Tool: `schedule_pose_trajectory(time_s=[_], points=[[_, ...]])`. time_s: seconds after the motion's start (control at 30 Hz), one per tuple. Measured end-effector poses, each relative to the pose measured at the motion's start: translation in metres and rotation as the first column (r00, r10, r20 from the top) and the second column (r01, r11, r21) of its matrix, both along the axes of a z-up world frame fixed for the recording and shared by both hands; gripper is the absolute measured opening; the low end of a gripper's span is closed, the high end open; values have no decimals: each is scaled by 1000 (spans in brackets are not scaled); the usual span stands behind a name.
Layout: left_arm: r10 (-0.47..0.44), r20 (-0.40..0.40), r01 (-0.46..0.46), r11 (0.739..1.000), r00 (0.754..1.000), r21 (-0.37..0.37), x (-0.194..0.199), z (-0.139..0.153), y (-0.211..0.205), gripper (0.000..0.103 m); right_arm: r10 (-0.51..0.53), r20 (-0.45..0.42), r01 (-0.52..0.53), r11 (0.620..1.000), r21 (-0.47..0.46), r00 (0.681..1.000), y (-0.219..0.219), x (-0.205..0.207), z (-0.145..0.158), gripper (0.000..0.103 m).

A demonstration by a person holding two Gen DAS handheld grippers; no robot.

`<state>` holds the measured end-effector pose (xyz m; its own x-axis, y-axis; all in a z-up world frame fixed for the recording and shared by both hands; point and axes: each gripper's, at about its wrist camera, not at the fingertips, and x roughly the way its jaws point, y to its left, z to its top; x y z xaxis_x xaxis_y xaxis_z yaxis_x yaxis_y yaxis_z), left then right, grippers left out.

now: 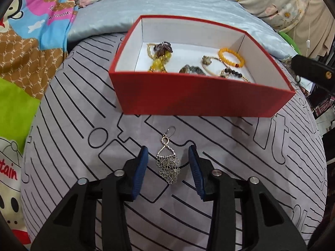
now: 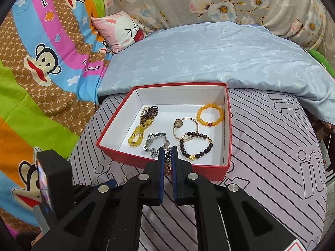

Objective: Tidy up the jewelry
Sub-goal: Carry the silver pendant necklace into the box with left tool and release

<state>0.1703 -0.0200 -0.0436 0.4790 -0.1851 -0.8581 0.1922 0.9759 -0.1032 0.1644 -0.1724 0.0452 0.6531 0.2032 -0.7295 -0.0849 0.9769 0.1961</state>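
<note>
A red box [image 1: 201, 98] with a white inside stands on the grey lined cloth and holds several bracelets and a watch. It also shows in the right wrist view [image 2: 163, 165]. A silver dangling earring [image 1: 168, 163] with flower shapes lies on the cloth in front of the box. My left gripper [image 1: 168, 156] is open, one finger on each side of that earring. My right gripper [image 2: 167, 154] is shut on a filigree earring [image 2: 168, 163] and holds it over the box's near wall, by the silver watch [image 2: 156, 143].
An orange bead bracelet [image 2: 210, 114], a dark bead bracelet [image 2: 195, 146], a gold bangle [image 2: 185, 128] and a yellow bead strand [image 2: 140, 131] lie in the box. A light blue pillow [image 2: 219, 56] lies behind it. A cartoon bedsheet [image 2: 41, 73] spreads left.
</note>
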Motion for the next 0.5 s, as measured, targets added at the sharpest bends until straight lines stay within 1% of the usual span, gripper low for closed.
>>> schedule_pose_trajectory(time_s=[0.07, 0.1, 0.3, 0.43, 0.5], points=[[0, 16, 0, 1000, 1000, 12, -2, -1, 0, 25, -1, -2, 1, 1000, 1, 1000, 0, 0, -1, 6], [2, 17, -2, 1000, 1000, 14, -2, -1, -1, 19, -2, -2, 2, 1000, 2, 1000, -1, 0, -2, 6], [7, 8, -6, 1000, 1000, -22, 0, 4, 4, 18, -1, -5, 1, 1000, 6, 1000, 0, 1, -3, 6], [6, 32, -4, 999, 999, -53, -3, 22, 7, 18, -1, 0, 1, 1000, 8, 1000, 0, 1, -3, 6], [4, 61, 0, 998, 998, -66, -6, 37, 9, 18, 0, 4, 0, 1000, 10, 1000, 0, 1, -1, 6]])
